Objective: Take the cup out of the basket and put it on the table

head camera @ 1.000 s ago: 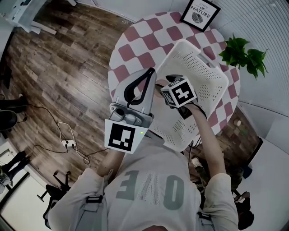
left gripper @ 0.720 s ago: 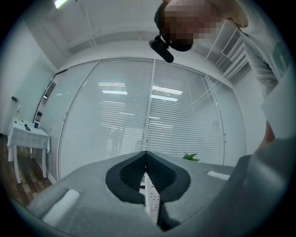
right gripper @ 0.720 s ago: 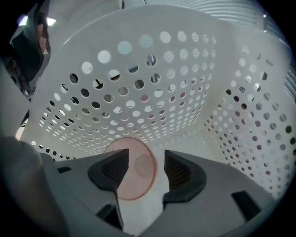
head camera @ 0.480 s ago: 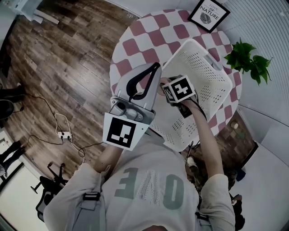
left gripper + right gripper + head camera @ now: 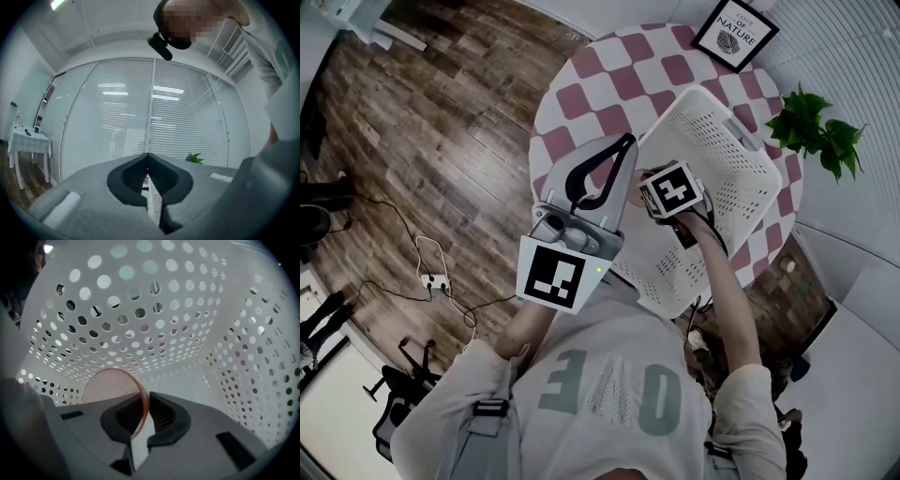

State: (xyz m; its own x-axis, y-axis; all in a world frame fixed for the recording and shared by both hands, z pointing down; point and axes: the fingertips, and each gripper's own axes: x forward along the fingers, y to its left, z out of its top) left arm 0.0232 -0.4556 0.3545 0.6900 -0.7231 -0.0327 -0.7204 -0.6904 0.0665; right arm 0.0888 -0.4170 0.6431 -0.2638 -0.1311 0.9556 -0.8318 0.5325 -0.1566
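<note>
A translucent pink cup point(image 5: 112, 385) lies inside the white perforated basket point(image 5: 187, 310). My right gripper point(image 5: 144, 416) reaches down into the basket, and its jaws are closing, with the cup's thin wall pinched between the dark pads. From the head view only that gripper's marker cube point(image 5: 672, 189) shows over the basket point(image 5: 727, 141); the cup is hidden there. My left gripper point(image 5: 626, 141) hovers over the basket's near-left rim, shut and holding nothing. In its own view the left gripper point(image 5: 148, 161) points at window blinds.
The basket sits on a round table point(image 5: 581, 103) with a red-and-white checked cloth. A framed picture point(image 5: 734, 33) stands at the table's far side and a potted plant point(image 5: 814, 127) to the right. Cables point(image 5: 441, 281) lie on the wooden floor at left.
The right gripper's cube has shifted slightly inside the basket. The left gripper has barely moved.
</note>
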